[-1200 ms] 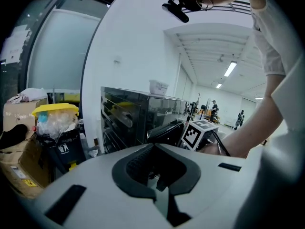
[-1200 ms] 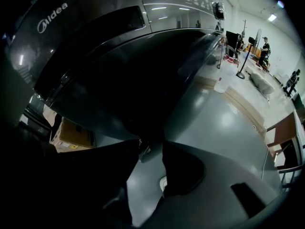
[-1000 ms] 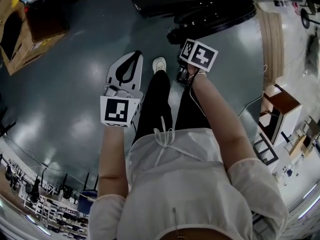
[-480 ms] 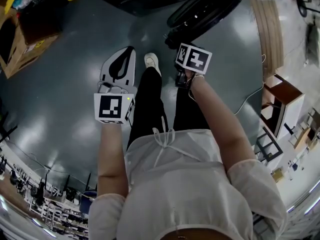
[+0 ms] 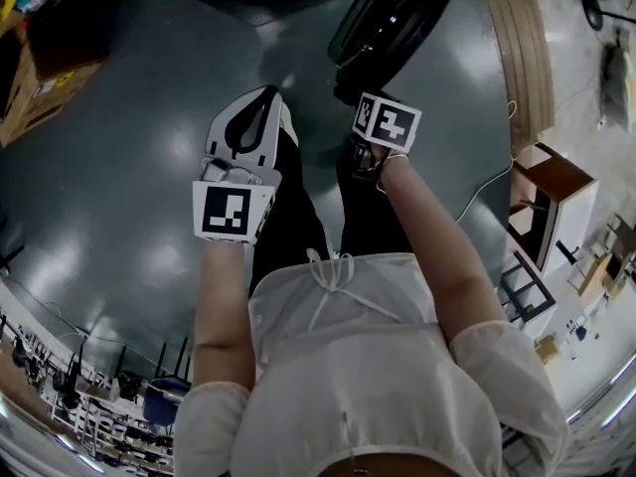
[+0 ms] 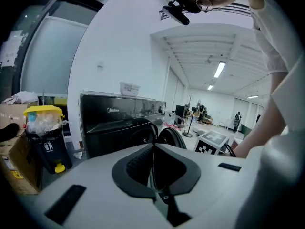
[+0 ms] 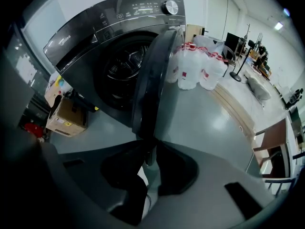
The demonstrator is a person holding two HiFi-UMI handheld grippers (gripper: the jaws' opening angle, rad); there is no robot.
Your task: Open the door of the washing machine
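Observation:
The dark washing machine (image 7: 109, 27) stands with its round door (image 7: 155, 80) swung wide open, and the drum (image 7: 126, 63) shows behind it. The door (image 5: 393, 18) also shows at the top of the head view. My right gripper (image 7: 150, 149) points steeply down at the floor short of the door. Its jaws are closing to a narrow gap and hold nothing. My left gripper (image 6: 153, 147) is shut and empty, aimed toward the machine (image 6: 119, 123) from farther off. In the head view the left gripper (image 5: 268, 95) and right gripper (image 5: 363, 157) flank the person's legs (image 5: 298, 207).
Several large water bottles (image 7: 195, 66) stand right of the machine, and a cardboard box (image 7: 66, 116) lies on its left. A bin with a yellow lid (image 6: 45, 137) stands there too. A wooden cabinet (image 5: 556, 202) and a floor cable are at the right.
The machine and door have slid toward the top of the head view as the person steps back. Both grippers moved along, and one shoe has gone under the left gripper.

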